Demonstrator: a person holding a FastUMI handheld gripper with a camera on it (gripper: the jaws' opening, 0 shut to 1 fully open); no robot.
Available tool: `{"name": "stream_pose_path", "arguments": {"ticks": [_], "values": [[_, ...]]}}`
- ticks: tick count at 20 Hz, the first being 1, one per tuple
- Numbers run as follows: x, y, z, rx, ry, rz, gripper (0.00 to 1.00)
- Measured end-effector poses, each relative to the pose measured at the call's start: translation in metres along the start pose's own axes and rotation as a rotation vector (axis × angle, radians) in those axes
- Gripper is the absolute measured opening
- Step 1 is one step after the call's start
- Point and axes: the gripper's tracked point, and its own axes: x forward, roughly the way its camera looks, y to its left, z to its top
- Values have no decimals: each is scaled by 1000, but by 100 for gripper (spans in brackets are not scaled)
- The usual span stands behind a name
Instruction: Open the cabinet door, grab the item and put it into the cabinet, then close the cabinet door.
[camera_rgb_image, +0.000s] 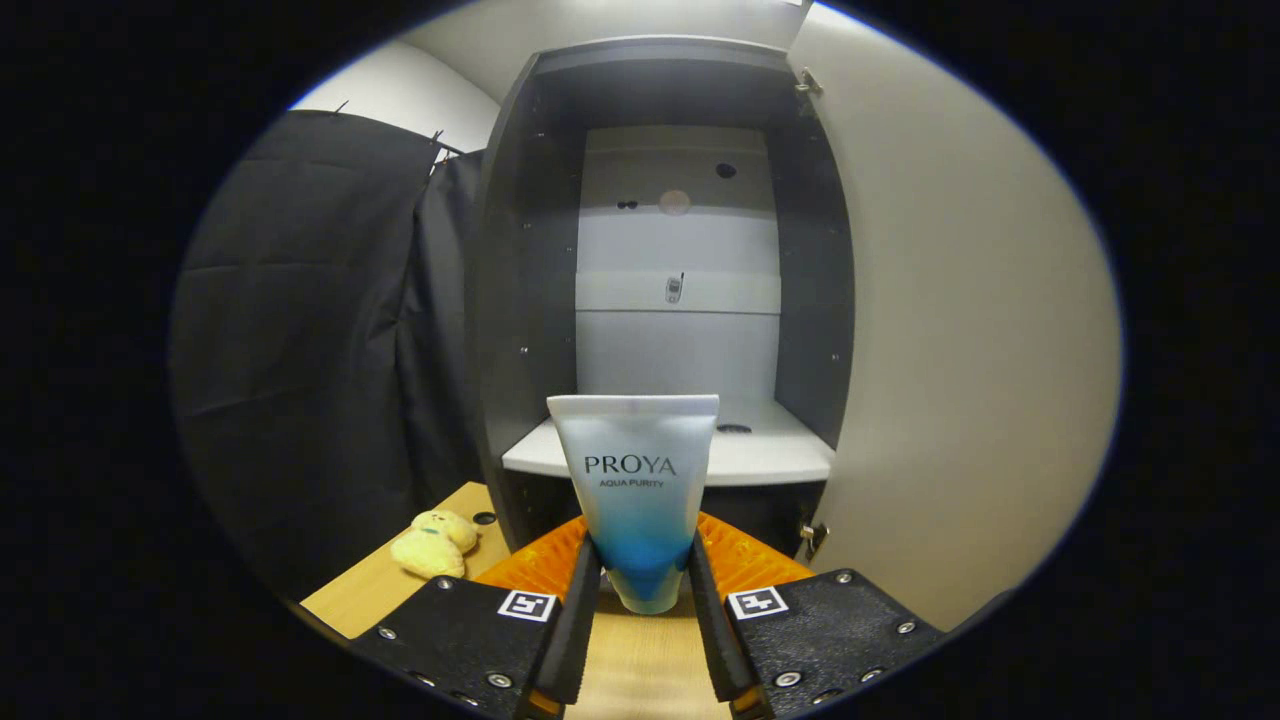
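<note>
Gripper (640, 585) clamped on a tube (637, 495), both fingers (578, 620) pressing its lower end, held upright just before the open cabinet (520, 300). Tube's cap end hidden between the fingers; cabinet's lower front masked by the tube. Pale shelf (770, 455) behind it, door (950, 350) swung wide to the right. Wooden table (370, 590) below, small yellow plush toy (435, 543) beside dark cloth (300, 350).

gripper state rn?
Gripper: shut on the tube, held upright between the fingers, facing the open cabinet.
</note>
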Motion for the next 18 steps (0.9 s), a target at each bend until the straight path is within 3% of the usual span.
{"name": "stream_pose_path", "arguments": {"ticks": [6,10,18], "values": [[120,-17,43,-60,-79,-59,48],[169,-13,30,-22,-53,-44,48],[193,-23,9,17,-21,-58,48]]}}
